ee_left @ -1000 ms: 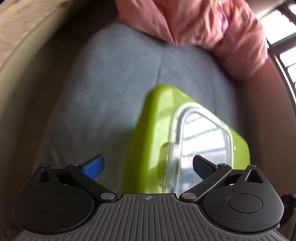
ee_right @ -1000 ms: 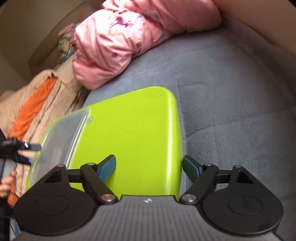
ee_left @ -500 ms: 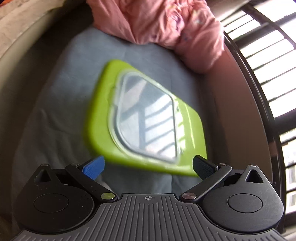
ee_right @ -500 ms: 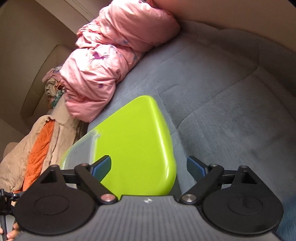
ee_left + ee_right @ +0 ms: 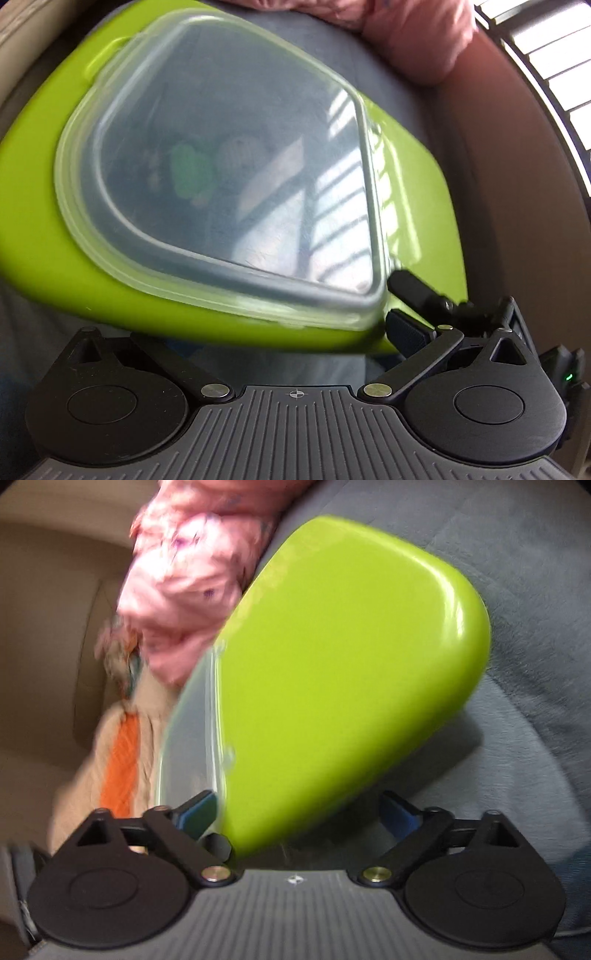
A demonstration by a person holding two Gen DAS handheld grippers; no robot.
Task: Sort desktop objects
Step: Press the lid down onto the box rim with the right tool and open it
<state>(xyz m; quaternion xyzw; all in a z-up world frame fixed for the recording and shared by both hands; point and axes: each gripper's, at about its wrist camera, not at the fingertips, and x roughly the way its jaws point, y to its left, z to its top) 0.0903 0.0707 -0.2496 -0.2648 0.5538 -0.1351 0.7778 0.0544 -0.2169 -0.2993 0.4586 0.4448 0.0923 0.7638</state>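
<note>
Right wrist: green box tilts, lid leftward.

Lidded box on cushion, bedding behind; small items inside box.

Lime-green box, clear frosted lid, pink patterned bedding, grey-blue cushion, orange-striped tan cloth

A glossy lime-green plastic box with a smooth, translucent plastic lid catching window reflections, on matt grey napped upholstery; crumpled pink printed cloth behind; matt black ribbed-plastic gripper body.
</note>
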